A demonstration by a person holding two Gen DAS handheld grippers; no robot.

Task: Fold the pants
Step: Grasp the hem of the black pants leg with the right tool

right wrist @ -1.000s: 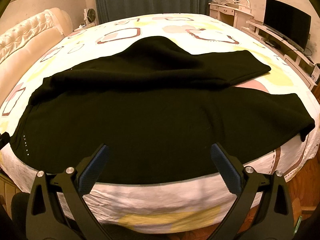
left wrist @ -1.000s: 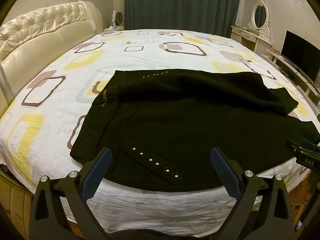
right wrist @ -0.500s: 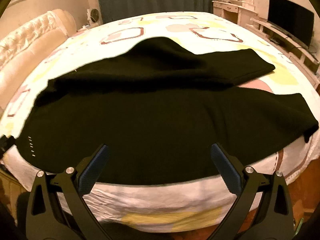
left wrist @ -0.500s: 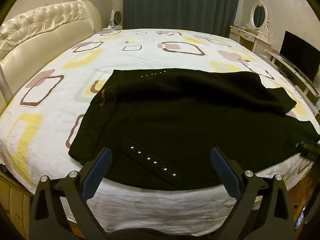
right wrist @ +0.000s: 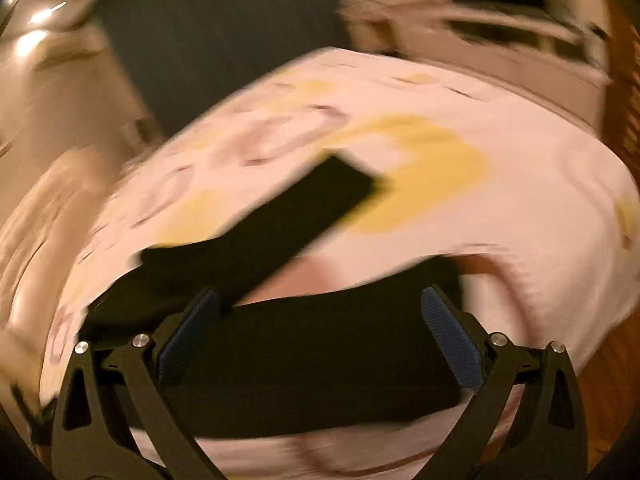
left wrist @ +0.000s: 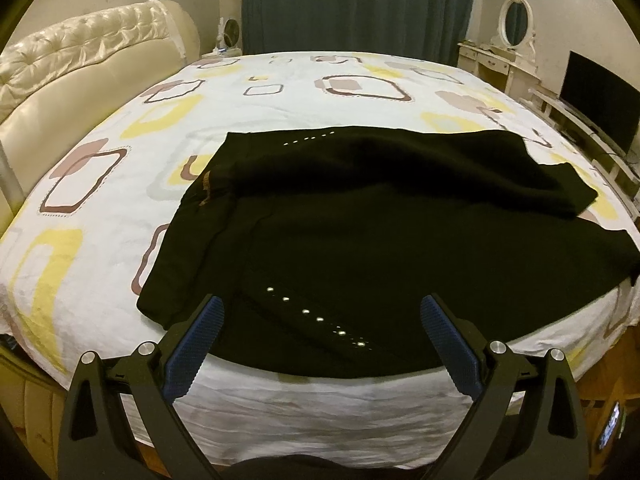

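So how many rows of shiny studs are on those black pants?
2: one row near the front edge by the left jaws, one along the far edge. Folds may hide more.

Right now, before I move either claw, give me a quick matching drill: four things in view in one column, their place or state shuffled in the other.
Things:
1. pants
2. left claw
3. headboard
4. television

Place or state:
A. far right, on a low stand
B. open, holding nothing
C. spread flat on the bed
D. cream, tufted, at far left

Pairs: 1-C, 2-B, 3-D, 4-A
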